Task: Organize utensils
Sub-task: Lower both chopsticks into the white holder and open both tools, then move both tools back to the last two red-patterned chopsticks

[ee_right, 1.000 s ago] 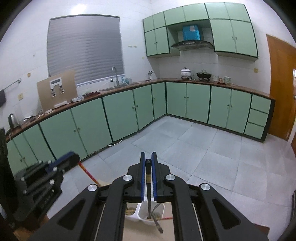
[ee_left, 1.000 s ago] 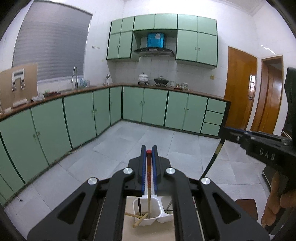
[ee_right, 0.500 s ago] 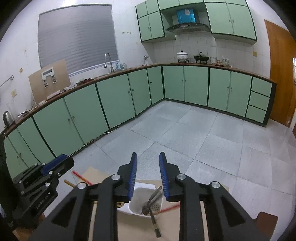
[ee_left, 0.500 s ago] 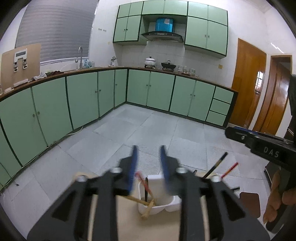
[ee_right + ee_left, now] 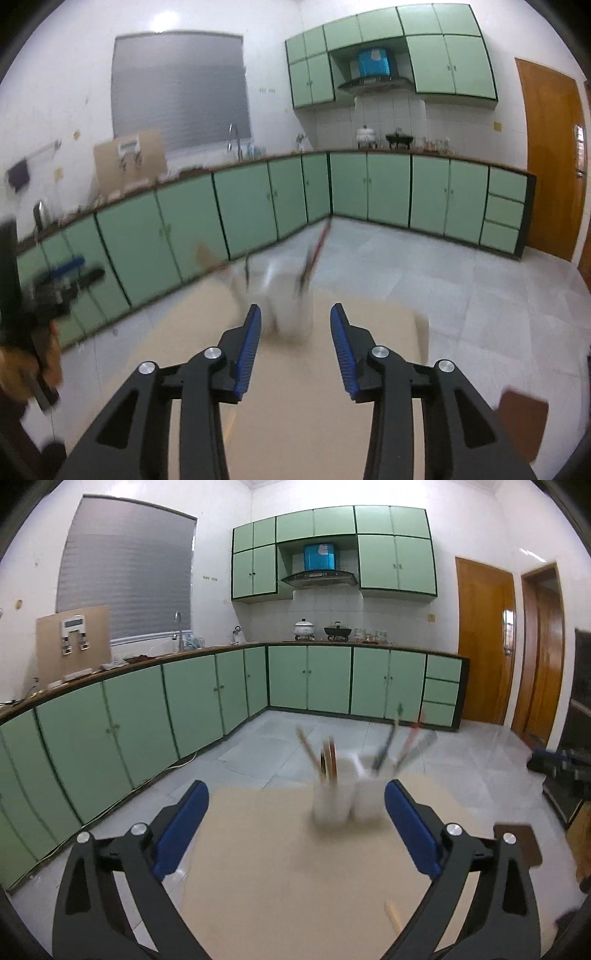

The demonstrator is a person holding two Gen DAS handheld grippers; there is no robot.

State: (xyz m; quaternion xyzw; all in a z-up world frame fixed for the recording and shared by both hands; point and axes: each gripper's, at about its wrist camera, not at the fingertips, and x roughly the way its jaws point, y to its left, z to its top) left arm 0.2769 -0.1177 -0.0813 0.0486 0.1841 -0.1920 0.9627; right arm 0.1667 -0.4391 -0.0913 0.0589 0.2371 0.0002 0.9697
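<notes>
A white two-compartment utensil holder [image 5: 345,794] stands on the beige table [image 5: 295,878], blurred by motion. Chopsticks [image 5: 325,755] lean in its left compartment, and a dark and a red utensil [image 5: 400,738] lean in the right one. My left gripper [image 5: 295,794] is short of the holder, its jaws opening wide with nothing between them. My right gripper [image 5: 295,310] also faces the holder [image 5: 284,299], its jaws opening and empty. A loose wooden stick end [image 5: 393,915] lies on the table near the right finger.
Green cabinets line the far walls across a grey tiled floor. A brown seat [image 5: 517,843] stands off the table's right edge. In the right wrist view, a hand [image 5: 22,365] holds the other gripper [image 5: 62,277] at the far left.
Both grippers were shut on a utensil above the holder. They opened, left the utensils in the compartments, then dropped and pulled back, so the holder stands ahead of the fingertips.
</notes>
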